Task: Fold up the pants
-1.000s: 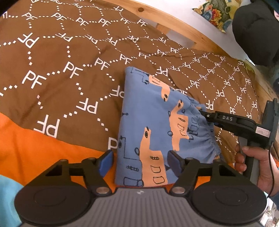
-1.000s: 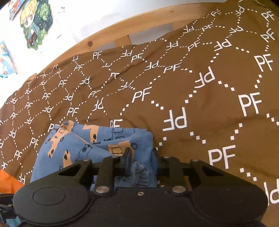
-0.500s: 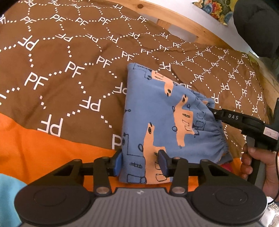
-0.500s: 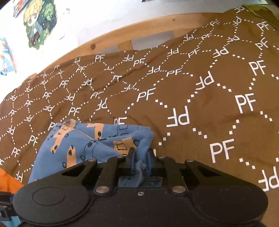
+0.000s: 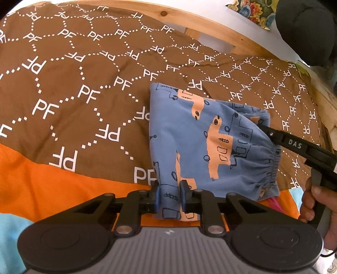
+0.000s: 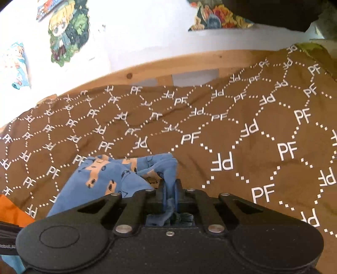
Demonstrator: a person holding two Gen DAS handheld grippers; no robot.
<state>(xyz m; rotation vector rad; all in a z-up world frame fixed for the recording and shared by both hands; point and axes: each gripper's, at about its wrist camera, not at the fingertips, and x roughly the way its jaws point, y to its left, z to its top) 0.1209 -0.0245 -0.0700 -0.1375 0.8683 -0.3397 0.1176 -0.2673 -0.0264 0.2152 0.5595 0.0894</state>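
Closest to me, the left gripper [image 5: 169,197] has the near corner of the folded pants [image 5: 202,143] between its blue pads [image 5: 157,198]. Its jaws are closing, and the pads already press the cloth from both sides where the corner overhangs the orange cover [image 5: 52,181]. The pants are blue, printed with orange vehicles and dark outlines, and they lie folded into a compact bundle on the bed, mostly on the brown blanket [image 5: 69,88] with white "PF" lettering, their near edge reaching over the orange strip.

On the right side of the bundle, by the gathered elastic waistband [image 5: 271,162], the right gripper [image 5: 262,127] comes in from the side, held by a hand [image 5: 311,200] wrapped around its handle. In its own camera the right gripper [image 6: 170,189] is closing too, its fingers nearly together with a bunched fold of the blue fabric [image 6: 105,179] clenched between them; that pinched edge is lifted slightly above the rest of the bundle, which spreads away to the left.

Beyond the pants the brown blanket runs on, rumpled in shallow creases, up to the wooden bed rail [image 6: 147,71]. Behind the rail is a white wall with cartoon stickers [image 6: 67,31] on it, and a floral cushion [image 6: 219,19] sits at the far right corner beside something dark.
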